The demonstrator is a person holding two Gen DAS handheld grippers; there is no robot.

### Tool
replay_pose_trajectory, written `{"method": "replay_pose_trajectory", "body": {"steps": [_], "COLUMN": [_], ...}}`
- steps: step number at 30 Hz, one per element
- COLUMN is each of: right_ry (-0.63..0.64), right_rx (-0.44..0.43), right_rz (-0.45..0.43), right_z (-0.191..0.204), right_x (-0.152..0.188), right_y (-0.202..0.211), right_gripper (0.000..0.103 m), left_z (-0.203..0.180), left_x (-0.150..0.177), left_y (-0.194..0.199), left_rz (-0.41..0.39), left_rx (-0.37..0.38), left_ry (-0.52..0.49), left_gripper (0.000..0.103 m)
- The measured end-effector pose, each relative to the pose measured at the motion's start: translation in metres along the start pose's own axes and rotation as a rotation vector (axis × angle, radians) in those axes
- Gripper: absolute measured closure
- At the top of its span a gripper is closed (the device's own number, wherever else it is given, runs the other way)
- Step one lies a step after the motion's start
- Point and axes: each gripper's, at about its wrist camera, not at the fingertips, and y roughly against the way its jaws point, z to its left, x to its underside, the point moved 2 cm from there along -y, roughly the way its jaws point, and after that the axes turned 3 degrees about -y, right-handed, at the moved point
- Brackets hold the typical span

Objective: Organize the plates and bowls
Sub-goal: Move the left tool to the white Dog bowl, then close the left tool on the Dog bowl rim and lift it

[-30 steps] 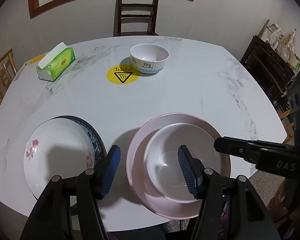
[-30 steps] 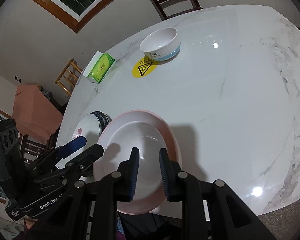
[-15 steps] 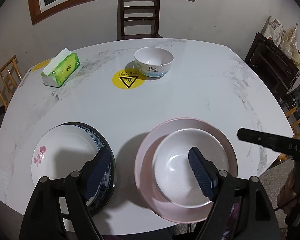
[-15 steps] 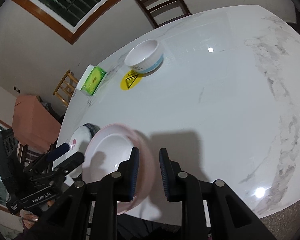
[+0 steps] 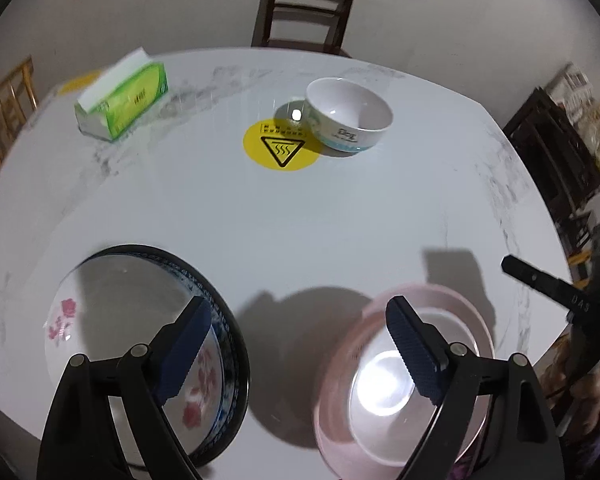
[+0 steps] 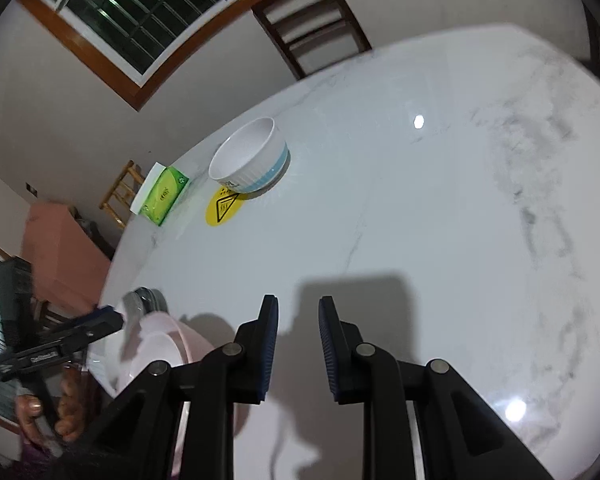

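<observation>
A pink plate (image 5: 332,412) holding a white bowl (image 5: 380,384) sits at the near right edge of the marble table (image 5: 300,216). A white flowered plate (image 5: 100,320) lies on a dark blue-rimmed plate (image 5: 230,344) at near left. A white bowl with a blue band (image 5: 350,118) stands far across the table. My left gripper (image 5: 300,344) is open, above the gap between the two stacks. My right gripper (image 6: 298,320) is open and empty over bare table, right of the pink plate (image 6: 172,336). The banded bowl also shows in the right wrist view (image 6: 250,156).
A green tissue box (image 5: 124,100) lies at the far left. A round yellow warning sticker (image 5: 280,146) is next to the banded bowl. A wooden chair (image 5: 304,4) stands behind the table. A dark shelf (image 5: 556,160) is off to the right.
My right gripper has let go of the pink plate's rim, opened and swung right over bare table. My left gripper opened wider and drew back.
</observation>
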Motion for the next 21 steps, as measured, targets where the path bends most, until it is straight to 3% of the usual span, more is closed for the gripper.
{"method": "replay_pose_trajectory", "body": {"steps": [6,16,21], "right_ry": [-0.005,0.041,0.025], "right_rx": [-0.024,-0.039,-0.033], "right_rz": [0.019,0.046,0.078], "right_z": [0.010,0.040,0.043], "right_x": [-0.046,-0.107,-0.136], "right_y": [-0.016,-0.051,-0.076], "right_gripper": [0.081,0.079,0.077], "left_z": [0.014,0.033,0.035], "left_x": [-0.038,-0.096,-0.123], "left_y": [-0.026,-0.065,-0.084], "left_rz": [0.084,0.122,0.127], "left_rx": [0.087,0.111,0.162], "left_ry": [0.077,0.147,0.164], "left_gripper": [0.016,0.016,0.016]}}
